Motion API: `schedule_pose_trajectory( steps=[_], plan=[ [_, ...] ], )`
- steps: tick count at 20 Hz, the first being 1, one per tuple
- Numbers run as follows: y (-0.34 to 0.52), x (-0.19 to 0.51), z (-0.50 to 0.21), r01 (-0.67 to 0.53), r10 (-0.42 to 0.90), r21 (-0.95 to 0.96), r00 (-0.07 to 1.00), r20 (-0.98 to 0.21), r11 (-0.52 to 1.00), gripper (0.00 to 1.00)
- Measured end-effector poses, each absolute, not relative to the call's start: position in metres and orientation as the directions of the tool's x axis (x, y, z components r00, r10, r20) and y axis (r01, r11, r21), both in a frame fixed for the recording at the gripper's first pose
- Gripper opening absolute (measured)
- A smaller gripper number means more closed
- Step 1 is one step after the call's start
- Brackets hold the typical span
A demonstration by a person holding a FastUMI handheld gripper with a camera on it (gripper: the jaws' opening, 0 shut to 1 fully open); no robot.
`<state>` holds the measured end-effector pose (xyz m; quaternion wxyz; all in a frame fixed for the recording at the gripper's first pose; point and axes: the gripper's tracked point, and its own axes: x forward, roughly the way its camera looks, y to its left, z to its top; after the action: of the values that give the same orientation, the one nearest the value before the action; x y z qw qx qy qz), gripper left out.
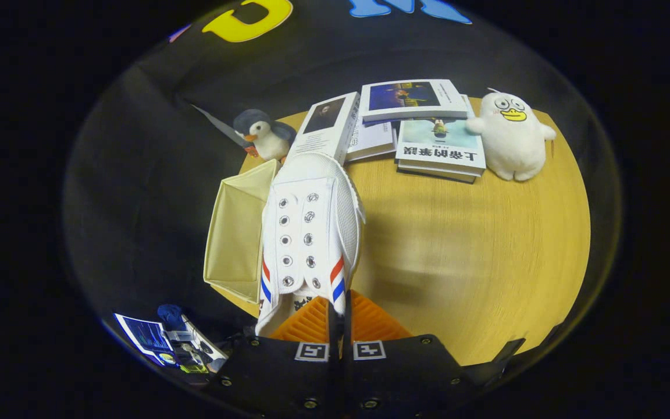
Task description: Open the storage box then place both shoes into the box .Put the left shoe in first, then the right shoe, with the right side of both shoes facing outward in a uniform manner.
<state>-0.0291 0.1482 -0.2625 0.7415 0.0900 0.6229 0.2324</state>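
A white sneaker [310,233] with red and blue side stripes hangs from my gripper [339,317], toe pointing away, lace eyelets facing me. Both fingers press on the shoe's heel edge, so the gripper is shut on it. The shoe is held above the round wooden table [474,262]. Just left of the shoe, at the table's left edge, stands the beige fabric storage box [239,233], open at the top, its inside in view with nothing seen in it.
Beyond the shoe lie several books [422,125] in overlapping stacks. A small penguin plush [265,135] sits behind the box. A white duck plush [510,135] stands right of the books. Some papers and gear [169,343] lie low beside the fingers, off the table.
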Motion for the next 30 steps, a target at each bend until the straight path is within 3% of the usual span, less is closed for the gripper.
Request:
schedule_pose_trajectory(
  steps=[12,30],
  plan=[
    [0.243,-0.004,-0.247,-0.369,0.49,0.43,0.083,-0.868,0.824,0.01],
    [0.352,-0.001,-0.269,-0.496,0.428,0.382,-0.023,-0.904,0.78,0.01]
  ],
)
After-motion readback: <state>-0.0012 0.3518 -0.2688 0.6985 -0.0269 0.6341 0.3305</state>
